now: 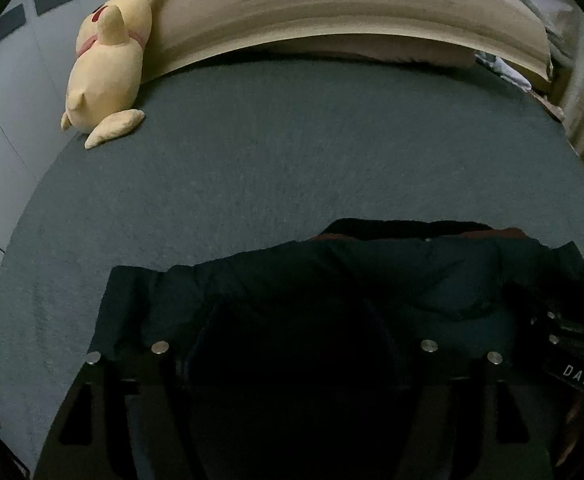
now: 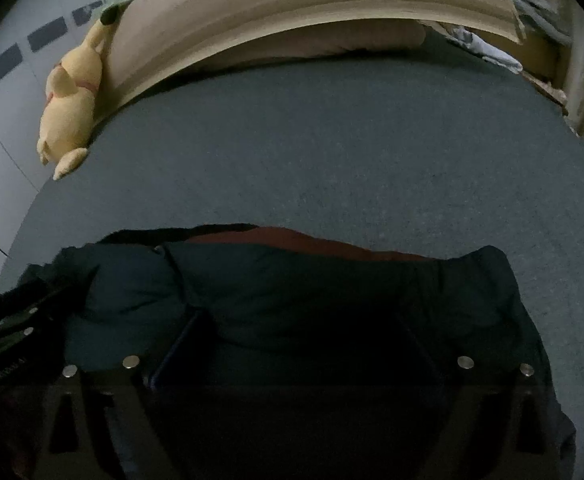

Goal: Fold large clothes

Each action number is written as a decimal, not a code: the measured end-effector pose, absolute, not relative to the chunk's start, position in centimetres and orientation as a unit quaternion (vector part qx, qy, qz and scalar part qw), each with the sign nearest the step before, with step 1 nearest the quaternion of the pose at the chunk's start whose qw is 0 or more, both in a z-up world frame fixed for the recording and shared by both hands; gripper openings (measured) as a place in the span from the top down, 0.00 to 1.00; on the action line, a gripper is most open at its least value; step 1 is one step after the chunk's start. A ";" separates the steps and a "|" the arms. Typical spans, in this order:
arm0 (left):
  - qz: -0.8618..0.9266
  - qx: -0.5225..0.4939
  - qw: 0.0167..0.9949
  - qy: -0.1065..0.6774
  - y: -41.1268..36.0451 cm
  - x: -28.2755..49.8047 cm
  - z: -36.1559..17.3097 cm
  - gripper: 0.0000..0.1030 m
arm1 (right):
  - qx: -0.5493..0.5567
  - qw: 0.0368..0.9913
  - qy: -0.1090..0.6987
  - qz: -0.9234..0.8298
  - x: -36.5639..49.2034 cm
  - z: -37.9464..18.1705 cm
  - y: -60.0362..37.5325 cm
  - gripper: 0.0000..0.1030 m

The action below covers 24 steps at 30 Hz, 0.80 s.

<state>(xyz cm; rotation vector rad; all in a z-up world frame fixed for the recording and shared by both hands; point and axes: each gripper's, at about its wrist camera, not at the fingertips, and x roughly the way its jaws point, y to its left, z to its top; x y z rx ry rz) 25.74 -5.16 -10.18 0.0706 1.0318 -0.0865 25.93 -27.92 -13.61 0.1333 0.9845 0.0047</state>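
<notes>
Below, claw tips lost against jacket (image 1: 331,280).

White "DAS" on right tongs (image 1: 577,376), rest unreadable

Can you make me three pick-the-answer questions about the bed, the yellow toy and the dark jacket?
1. Where is the yellow plush toy?
A. at the far left of the bed, leaning against the headboard
B. on top of the jacket
C. on the floor

2. What colour is the bed cover?
A. red
B. grey
C. white

3. How does the dark jacket lie?
A. hanging on a hook
B. rolled into a ball by the toy
C. spread on the near part of the bed, under both grippers

Answers:
1 A: the toy rests against the tan headboard at the bed's far left corner.
2 B: the cover looks grey in both views.
3 C: the jacket lies flat right in front of the left gripper and the right gripper.
</notes>
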 end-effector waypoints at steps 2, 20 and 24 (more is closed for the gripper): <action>-0.040 0.031 0.868 0.494 -5.0 25.6 -10.3 0.26 | 0.060 0.879 0.473 0.000 25.2 -14.4 -27.7 0.06; -0.053 0.021 0.906 0.420 -1.1 18.0 -4.9 0.22 | 0.099 0.918 0.383 -0.030 16.4 -7.6 -29.3 0.03; -0.053 0.015 0.921 0.385 0.8 10.9 -3.8 0.23 | 0.112 0.926 0.360 -0.011 8.7 -6.6 -28.0 0.03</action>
